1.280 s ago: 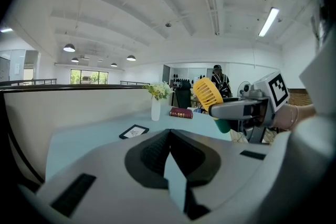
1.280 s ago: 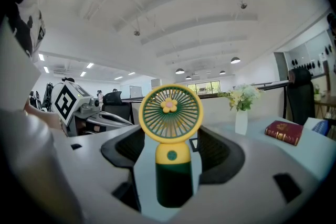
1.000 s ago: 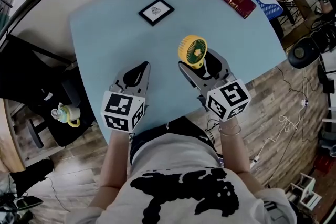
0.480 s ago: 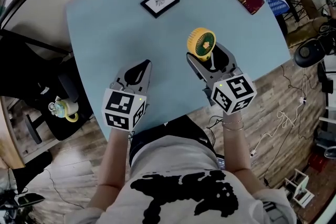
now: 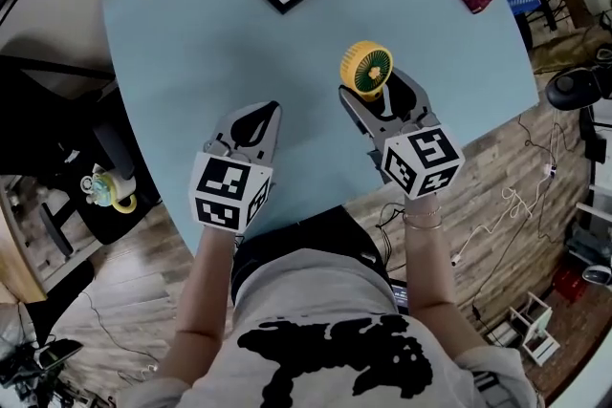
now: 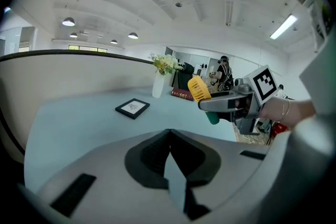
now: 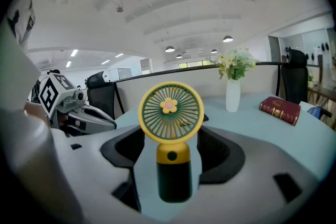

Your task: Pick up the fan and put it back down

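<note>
Progress stands at roughly the halfway mark: the pick-up looks done and the put-down is left. The right tongs [image 7: 170, 135] are clenched on the fan [image 7: 171, 152], their jaws pressing the handle from both sides. The head rises above and ahead of the jaws, and the handle's lower end sticks out beneath them. In the left gripper view that lower end appears clear of the table [image 5: 191, 43], so the fan is judged to be held in the air rather than resting. Exact clearance cannot be read. The left tongs [image 6: 169, 134] are closed tip to tip with nothing between them, and hover over the table beside the right pair, well apart from the fan. What remains is to bring the base onto the bare surface ahead of the right tongs and release. The fan is a small handheld type. It has a round yellow rim, a dark green grille, a flower-shaped hub, a yellow collar with a dark button and a dark green handle. It sits upright in the grip with its grille facing back along the jaws. No damage is visible, and whether the blades turn cannot be told.
</note>
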`<state>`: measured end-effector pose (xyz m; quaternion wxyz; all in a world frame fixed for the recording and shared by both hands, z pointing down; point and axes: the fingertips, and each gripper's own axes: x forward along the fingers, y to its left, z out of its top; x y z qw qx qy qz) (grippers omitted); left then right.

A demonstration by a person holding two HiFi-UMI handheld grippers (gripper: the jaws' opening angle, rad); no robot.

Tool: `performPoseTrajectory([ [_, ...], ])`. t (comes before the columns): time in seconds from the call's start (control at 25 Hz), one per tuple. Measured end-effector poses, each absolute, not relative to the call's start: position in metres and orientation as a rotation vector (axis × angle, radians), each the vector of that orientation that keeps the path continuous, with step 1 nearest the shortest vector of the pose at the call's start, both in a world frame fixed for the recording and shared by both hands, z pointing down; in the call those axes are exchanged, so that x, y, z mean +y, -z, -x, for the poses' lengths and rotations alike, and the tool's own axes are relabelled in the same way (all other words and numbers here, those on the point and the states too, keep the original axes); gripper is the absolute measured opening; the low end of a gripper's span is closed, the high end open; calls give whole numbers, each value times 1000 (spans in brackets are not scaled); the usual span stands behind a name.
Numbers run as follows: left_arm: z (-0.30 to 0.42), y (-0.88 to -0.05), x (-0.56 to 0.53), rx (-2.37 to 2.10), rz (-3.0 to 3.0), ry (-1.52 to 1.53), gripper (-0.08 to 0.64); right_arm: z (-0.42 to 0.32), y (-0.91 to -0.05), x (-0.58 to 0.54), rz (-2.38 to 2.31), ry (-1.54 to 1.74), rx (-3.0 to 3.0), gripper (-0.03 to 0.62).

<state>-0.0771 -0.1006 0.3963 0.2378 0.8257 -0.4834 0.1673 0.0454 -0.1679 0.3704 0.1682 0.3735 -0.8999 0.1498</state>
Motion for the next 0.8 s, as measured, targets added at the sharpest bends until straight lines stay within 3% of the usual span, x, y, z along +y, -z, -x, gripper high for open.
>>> performPoseTrajectory([
  [0.8, 51, -467, -131, -1171, -2191, -533, 11, -65, -488, -190, -1019, -636, -2309, 316],
])
